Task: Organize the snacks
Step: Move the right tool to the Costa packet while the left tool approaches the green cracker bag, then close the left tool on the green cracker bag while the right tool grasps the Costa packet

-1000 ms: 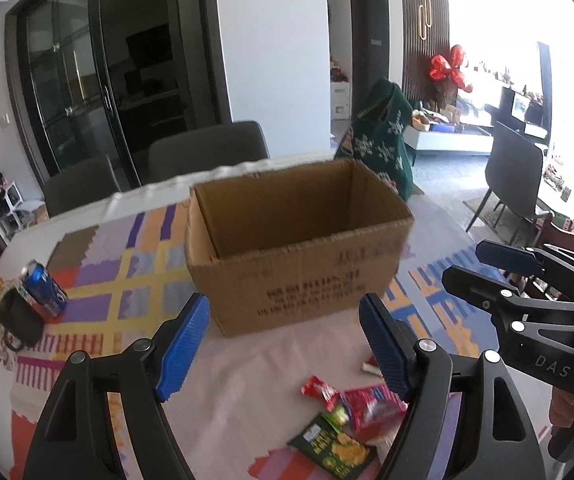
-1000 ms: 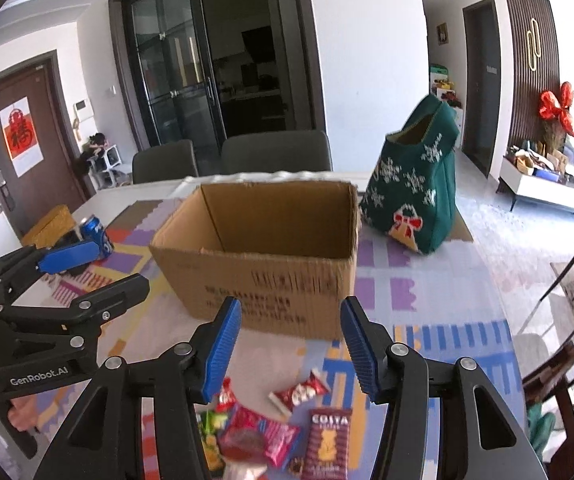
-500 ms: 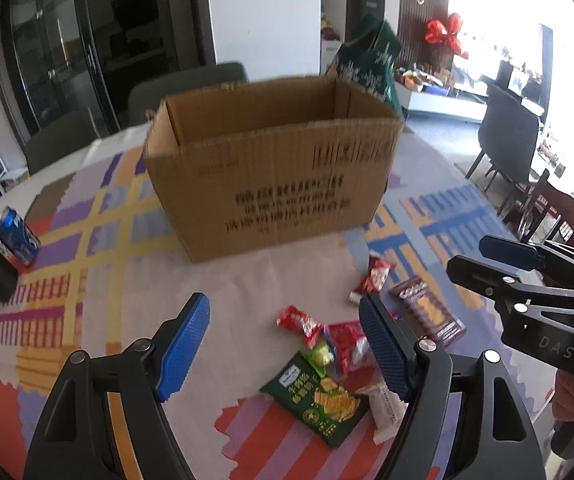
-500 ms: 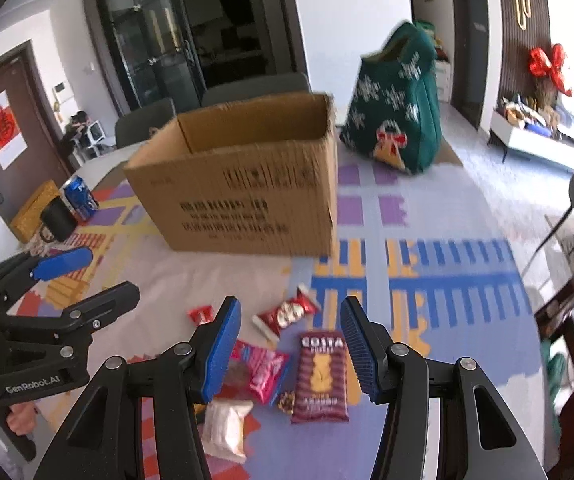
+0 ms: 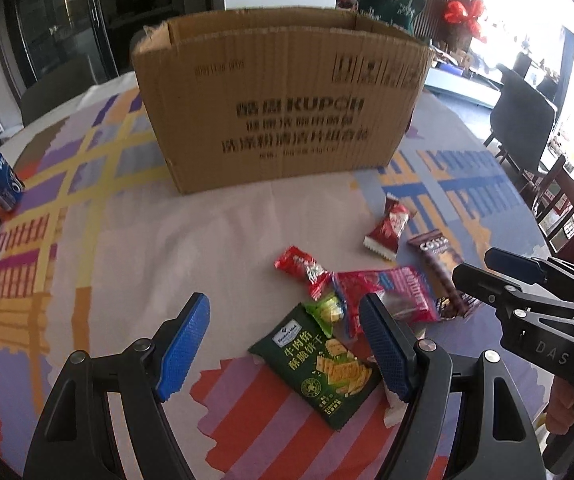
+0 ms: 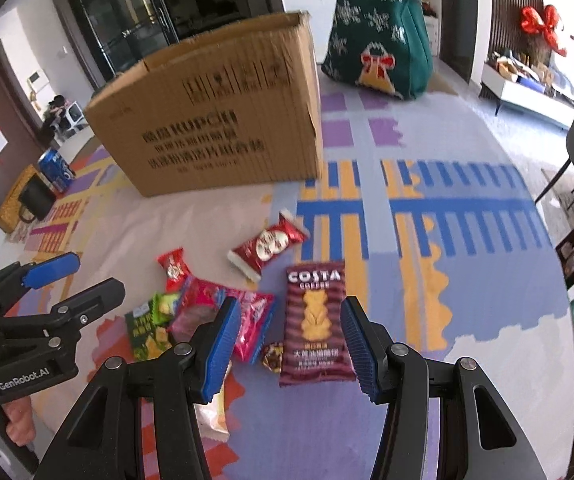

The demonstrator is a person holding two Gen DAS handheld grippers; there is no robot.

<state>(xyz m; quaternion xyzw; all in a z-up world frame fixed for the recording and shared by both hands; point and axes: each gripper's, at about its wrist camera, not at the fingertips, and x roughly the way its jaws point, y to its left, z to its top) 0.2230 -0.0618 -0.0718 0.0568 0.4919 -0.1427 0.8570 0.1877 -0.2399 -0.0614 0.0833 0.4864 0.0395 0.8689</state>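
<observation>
Progress: judged as barely begun. All visible snacks are lying loose on the desk (image 5: 215, 240), in a cluster in front of the cardboard box (image 5: 283, 100); the box interior is not showing in either view, so cannot tell whether anything is inside.

Cluster, relative to the box:
- red-and-white wrapper (image 6: 265, 245) sitting nearest the box front
- small red candy (image 6: 173, 267) lying a bit farther out
- pink packet (image 6: 243, 318), green cracker packet (image 5: 319, 364) and Costa biscuit bag (image 6: 316, 322) lying farthest from the box, partly overlapping
- pale packet (image 6: 213, 420) showing at the near edge of the cluster

Left gripper (image 5: 287, 344): jaws standing wide apart, gripping nothing, hovering over the green cracker packet; contact not evident.

Right gripper (image 6: 291, 344): jaws spread wide, holding nothing, framing the Costa biscuit bag between the blue pads; cannot tell whether touching.

Remaining, by estimate: every visible item is waiting to go into the box.
</observation>
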